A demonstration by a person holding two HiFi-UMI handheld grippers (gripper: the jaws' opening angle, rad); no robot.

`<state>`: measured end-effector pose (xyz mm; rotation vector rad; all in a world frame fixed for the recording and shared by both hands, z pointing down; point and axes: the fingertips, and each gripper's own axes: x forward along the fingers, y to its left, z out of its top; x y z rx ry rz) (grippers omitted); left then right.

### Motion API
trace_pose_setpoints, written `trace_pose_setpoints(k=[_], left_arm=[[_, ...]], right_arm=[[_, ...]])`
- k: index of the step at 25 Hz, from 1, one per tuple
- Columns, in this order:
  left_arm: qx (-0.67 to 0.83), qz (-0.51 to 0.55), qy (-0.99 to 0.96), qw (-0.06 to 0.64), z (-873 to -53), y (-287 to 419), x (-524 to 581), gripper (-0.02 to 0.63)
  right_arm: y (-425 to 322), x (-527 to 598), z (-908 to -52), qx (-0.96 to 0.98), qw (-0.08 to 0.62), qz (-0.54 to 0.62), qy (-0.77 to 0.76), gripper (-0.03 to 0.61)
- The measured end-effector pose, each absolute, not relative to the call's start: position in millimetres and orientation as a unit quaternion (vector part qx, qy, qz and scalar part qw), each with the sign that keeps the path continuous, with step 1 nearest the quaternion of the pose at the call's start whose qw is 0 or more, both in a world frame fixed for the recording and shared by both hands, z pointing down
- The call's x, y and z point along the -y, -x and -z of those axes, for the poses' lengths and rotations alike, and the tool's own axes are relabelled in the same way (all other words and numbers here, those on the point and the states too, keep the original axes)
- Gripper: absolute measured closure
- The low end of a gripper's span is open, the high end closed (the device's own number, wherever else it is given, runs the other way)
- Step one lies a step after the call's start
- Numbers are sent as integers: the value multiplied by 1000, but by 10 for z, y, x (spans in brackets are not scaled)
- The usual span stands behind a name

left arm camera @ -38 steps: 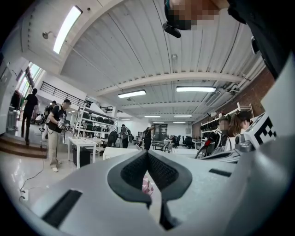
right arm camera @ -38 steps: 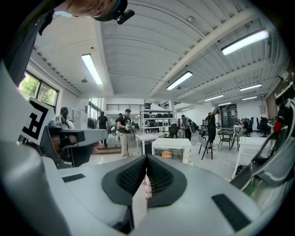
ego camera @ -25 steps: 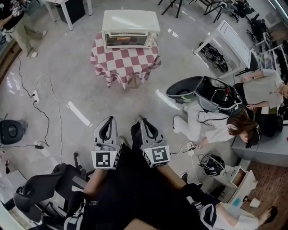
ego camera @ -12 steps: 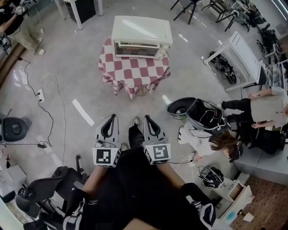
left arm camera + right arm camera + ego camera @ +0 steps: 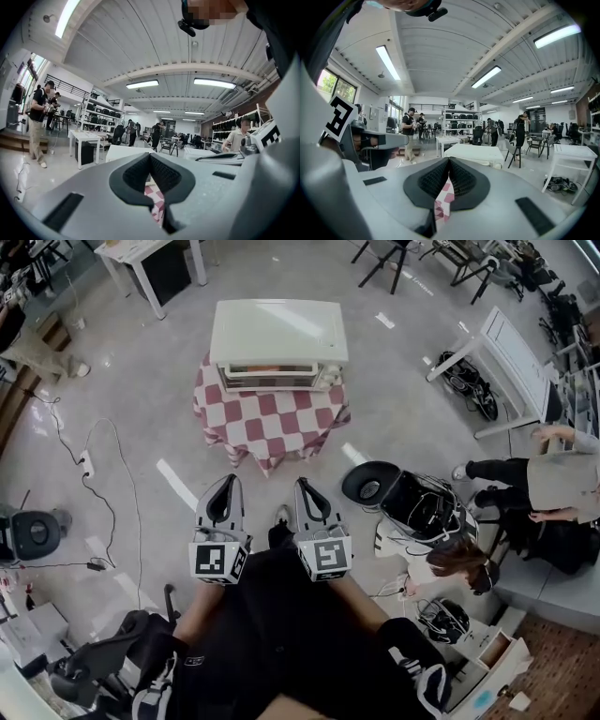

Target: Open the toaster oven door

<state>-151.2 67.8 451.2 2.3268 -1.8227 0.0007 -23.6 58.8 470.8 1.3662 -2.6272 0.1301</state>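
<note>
standing ahead: toaster oven (image 5: 277,334) | well apart from left gripper (image 5: 228,480), right gripper (image 5: 300,483)

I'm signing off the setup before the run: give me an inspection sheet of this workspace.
Surface: small table under a red-and-white checked cloth.
Job's things: toaster oven on the cloth, door closed.
Clutter: nothing seen on the cloth.
Grippers: left gripper and right gripper shut, empty, short of the table.
Cables: cable and power strip on the floor, left.
Surroundings: people at the right, white desk beyond.
</note>
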Motion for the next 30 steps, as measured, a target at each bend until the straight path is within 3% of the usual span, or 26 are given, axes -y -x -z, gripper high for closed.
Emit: trace_pose_setpoints(k=[13,21,22,24,25,30], left_arm=[[610,2,-780,137,-4733,1600,525,604],[615,26,-741,269,-5285,2144,1467,601],[617,31,-733,286,-5365,2220,1581,591],[616,35,-720,317,-5541,2333,1787,464],[616,34,-713,333,-5640,2380,1872,437],[620,39,-671,404,-6127,2548,2300,419]], right_arm=[[146,355,-4720,880,81,-48,-465,552],[392,1001,-4691,872,79,-53,-481,552],[417,1066,-4688,871,80,-51,-482,552],[452,1167,-4695,868,84,-49,-487,552],[464,1202,-4711,867,88,-49,-489,552],[505,1381,-4791,866,99,-49,-488,552]])
